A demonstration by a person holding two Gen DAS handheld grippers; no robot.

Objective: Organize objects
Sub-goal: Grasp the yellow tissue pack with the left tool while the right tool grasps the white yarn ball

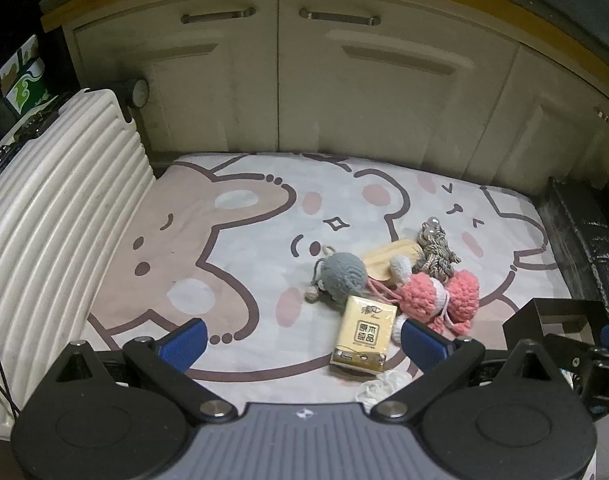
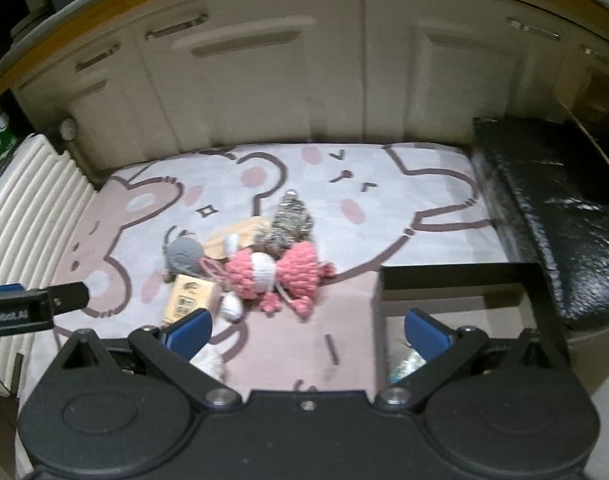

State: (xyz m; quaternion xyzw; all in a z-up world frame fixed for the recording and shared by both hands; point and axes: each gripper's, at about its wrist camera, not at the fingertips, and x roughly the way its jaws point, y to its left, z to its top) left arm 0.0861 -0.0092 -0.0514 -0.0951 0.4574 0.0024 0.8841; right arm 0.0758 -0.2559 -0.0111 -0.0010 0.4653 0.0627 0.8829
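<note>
While both grippers, the left gripper [image 1: 302,340] and the right gripper [image 2: 308,330], hang wide apart holding nothing, the pink knitted bow [image 1: 438,296] and yellow tissue pack [image 1: 364,334] lie heaped mid-mat [image 1: 232,264], likely awaiting the black open box [image 2: 456,276] at its right edge.

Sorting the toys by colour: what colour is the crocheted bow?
Pink with a white middle band, the crocheted bow shows best in the left wrist view.
</note>
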